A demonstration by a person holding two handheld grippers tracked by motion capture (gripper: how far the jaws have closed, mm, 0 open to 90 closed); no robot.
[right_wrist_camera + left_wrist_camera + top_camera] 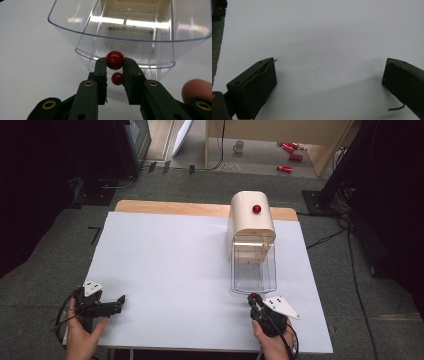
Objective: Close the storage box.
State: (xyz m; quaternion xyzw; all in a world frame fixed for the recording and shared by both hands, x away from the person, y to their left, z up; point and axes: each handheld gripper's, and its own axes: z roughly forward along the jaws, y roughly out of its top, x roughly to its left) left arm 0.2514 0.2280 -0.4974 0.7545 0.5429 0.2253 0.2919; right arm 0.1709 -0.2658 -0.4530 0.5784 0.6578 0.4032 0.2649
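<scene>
While the right gripper (115, 65) pinches a red knob (115, 60) between its jaw tips, the clear drawer (130, 32) stands pulled out of the cream cabinet (251, 217). Over bare white table (165, 270), the left gripper (329, 75) rests with jaws wide apart, holding nothing.

The clear drawer (130, 30) is cut off at the top and right edges in the right gripper view.

White table (170, 270), wood edge at 12 o'clock. Cream box (251, 215) with clear drawer (253, 270) pulled out sits at 2 o'clock on it.
</scene>
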